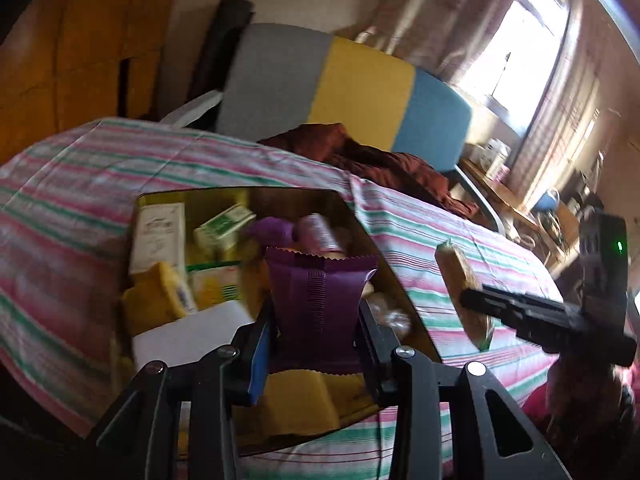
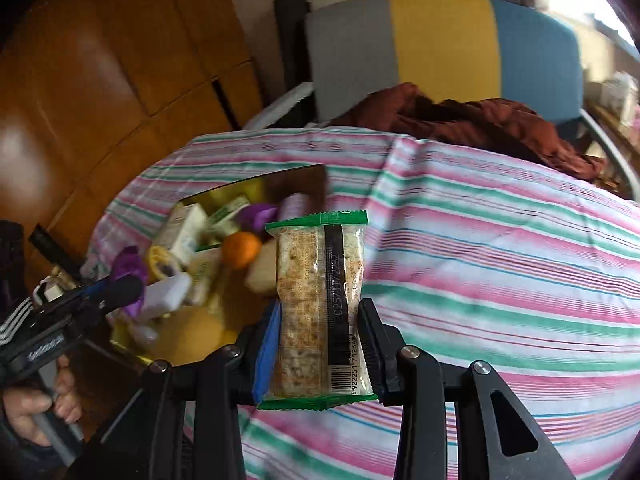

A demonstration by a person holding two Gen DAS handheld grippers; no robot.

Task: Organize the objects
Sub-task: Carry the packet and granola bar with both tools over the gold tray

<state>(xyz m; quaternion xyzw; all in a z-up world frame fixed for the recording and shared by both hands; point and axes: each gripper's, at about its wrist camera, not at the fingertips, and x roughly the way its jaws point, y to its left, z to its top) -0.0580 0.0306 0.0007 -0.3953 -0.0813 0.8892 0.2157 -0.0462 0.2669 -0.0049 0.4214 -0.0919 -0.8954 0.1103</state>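
- A purple packet (image 1: 320, 304) is clamped between the jaws of the left gripper (image 1: 316, 344), held upright above the near part of the box (image 1: 384, 252).
- A cracker pack (image 2: 320, 308) with green sealed ends is pinched between the jaws of the right gripper (image 2: 320, 344); it is held over the striped cloth (image 2: 500, 264), just beside the box's right side.
- In the left wrist view the same pack is seen edge-on to the right of the box, gripped at its lower half.
- A hand (image 2: 36, 404) is seen at the lower left of the right wrist view, wrapped around the left gripper's handle.
- The box lies on the cloth toward its left edge and is filled with small cartons (image 1: 160, 236), an orange (image 2: 241, 249), a white block (image 2: 166, 294) and purple items; details are blurred.
- A dark red garment (image 2: 480, 124) is bunched at the far edge of the cloth.
- Behind it stands a chair back (image 1: 340, 88) in grey, yellow and blue panels.
- Wooden panelling (image 2: 100, 60) is seen far left, a bright window (image 1: 520, 48) far right.
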